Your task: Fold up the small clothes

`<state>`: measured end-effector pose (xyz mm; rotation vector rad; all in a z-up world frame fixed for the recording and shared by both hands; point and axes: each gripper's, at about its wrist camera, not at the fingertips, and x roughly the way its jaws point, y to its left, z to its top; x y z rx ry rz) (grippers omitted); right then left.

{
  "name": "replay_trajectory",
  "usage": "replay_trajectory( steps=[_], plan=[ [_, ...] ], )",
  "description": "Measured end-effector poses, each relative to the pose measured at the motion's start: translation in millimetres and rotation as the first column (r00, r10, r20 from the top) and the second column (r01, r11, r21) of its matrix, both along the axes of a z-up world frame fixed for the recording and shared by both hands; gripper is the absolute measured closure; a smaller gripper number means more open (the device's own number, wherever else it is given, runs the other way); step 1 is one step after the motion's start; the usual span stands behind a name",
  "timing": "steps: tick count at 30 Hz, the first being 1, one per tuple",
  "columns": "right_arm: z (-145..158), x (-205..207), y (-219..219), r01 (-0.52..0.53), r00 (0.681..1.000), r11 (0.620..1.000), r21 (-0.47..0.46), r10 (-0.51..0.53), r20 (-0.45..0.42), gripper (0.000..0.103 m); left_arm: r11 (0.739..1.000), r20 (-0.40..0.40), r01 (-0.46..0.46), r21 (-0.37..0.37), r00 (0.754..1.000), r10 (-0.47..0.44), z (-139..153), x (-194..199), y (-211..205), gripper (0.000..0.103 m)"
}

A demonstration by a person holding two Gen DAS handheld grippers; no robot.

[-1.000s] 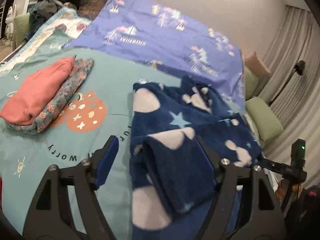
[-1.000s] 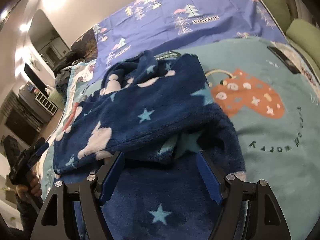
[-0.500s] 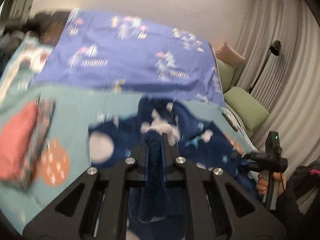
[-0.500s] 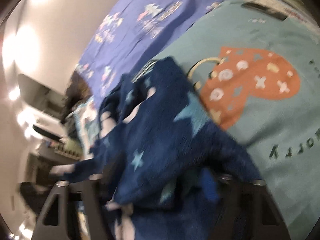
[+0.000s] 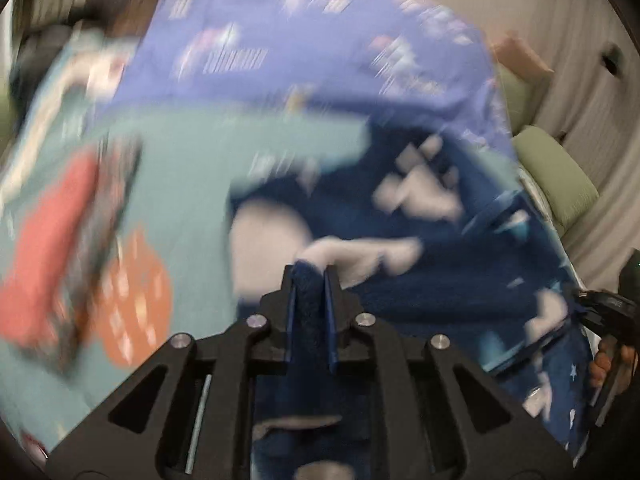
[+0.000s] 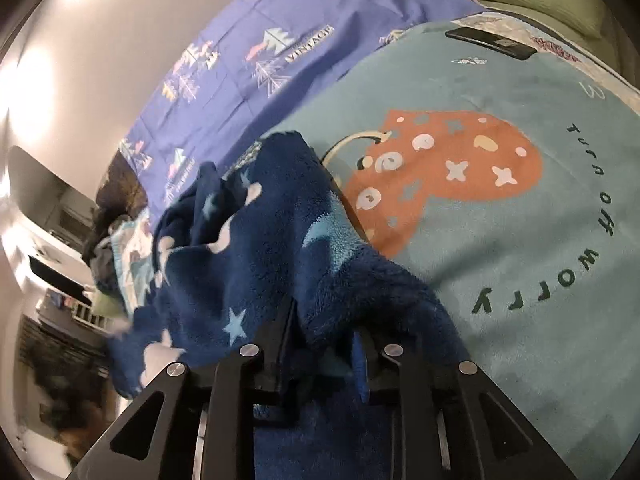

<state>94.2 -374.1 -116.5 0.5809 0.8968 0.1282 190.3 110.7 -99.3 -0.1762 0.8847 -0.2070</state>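
Pinching a thick fold of the navy fleece garment with white patches and pale blue stars (image 5: 420,292), the left gripper (image 5: 311,280) has its blue-padded jaws pressed against the pile on both sides, though they are easing apart slightly. The right gripper (image 6: 324,332) likewise has a bunched edge of the same fleece wedged between its jaws, which are opening while the cloth still fills the gap. From both grips the garment stretches away in a rumpled heap on the teal plush blanket (image 6: 520,220), which carries an orange heart-shaped print (image 6: 440,168) and dark lettering. In the blurred left view, a folded coral-red cloth (image 5: 52,240) on a folded floral one lies well apart to the left on the blanket. Farther back spreads a periwinkle sheet with tree motifs (image 6: 260,52), with green cushions (image 5: 560,176) beside the bed. At the right edge of the left view, a hand (image 5: 608,364) grips the other tool's handle.
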Motion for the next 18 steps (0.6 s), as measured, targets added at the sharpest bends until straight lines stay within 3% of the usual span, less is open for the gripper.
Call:
replay_trajectory(
  steps=[3, 5, 7, 9, 11, 14, 15, 16, 17, 18],
  plan=[
    [11.8, -5.9, 3.8, -0.074, 0.997, 0.997, -0.007, 0.074, -0.017, 0.053, 0.996, 0.017, -0.019, -0.085, 1.0, 0.021, -5.0, -12.5, 15.6, 0.08],
    [19.7, -8.6, 1.6, -0.127, 0.991, 0.992, -0.011, 0.127, -0.03, 0.053, 0.995, 0.036, -0.013, -0.094, 0.999, 0.017, 2.0, -17.3, 19.4, 0.078],
    [35.2, -21.3, 5.0, -0.181, 0.983, 0.982, -0.043, 0.182, 0.003, 0.053, 0.992, 0.038, -0.005, -0.122, 0.999, 0.01, 9.2, -20.0, 22.1, 0.055],
    [58.6, -30.4, 14.7, -0.206, 0.974, 0.969, -0.136, 0.217, 0.07, 0.053, 0.987, 0.04, 0.005, -0.162, 0.999, 0.002, 14.5, -24.4, 20.2, 0.041],
    [74.1, -29.1, 21.8, -0.2, 0.969, 0.957, -0.21, 0.225, 0.1, 0.053, 0.981, 0.046, 0.048, -0.19, 0.998, -0.04, 17.4, -32.3, 12.1, 0.037],
    [80.8, -13.4, 27.8, -0.184, 0.973, 0.956, -0.228, 0.211, 0.099, 0.053, 0.974, 0.021, 0.104, -0.201, 0.995, -0.101, 11.2, -37.0, -2.5, 0.034],
    [81.2, -6.5, 31.1, -0.182, 0.972, 0.952, -0.247, 0.212, 0.098, 0.053, 0.976, 0.011, 0.11, -0.188, 0.994, -0.11, 6.7, -37.3, -8.0, 0.037],
    [81.1, -1.2, 34.6, -0.183, 0.972, 0.948, -0.261, 0.215, 0.099, 0.053, 0.978, 0.005, 0.115, -0.172, 0.993, -0.116, 3.6, -37.7, -12.6, 0.074],
    [79.9, 10.8, 40.4, -0.193, 0.969, 0.937, -0.292, 0.229, 0.093, 0.053, 0.98, -0.003, 0.124, -0.158, 0.992, -0.126, 1.8, -37.9, -15.7, 0.096],
    [77.1, 22.2, 44.0, -0.202, 0.968, 0.928, -0.314, 0.238, 0.08, 0.053, 0.98, -0.008, 0.122, -0.156, 0.992, -0.125, 2.4, -38.8, -16.3, 0.094]
  ],
)
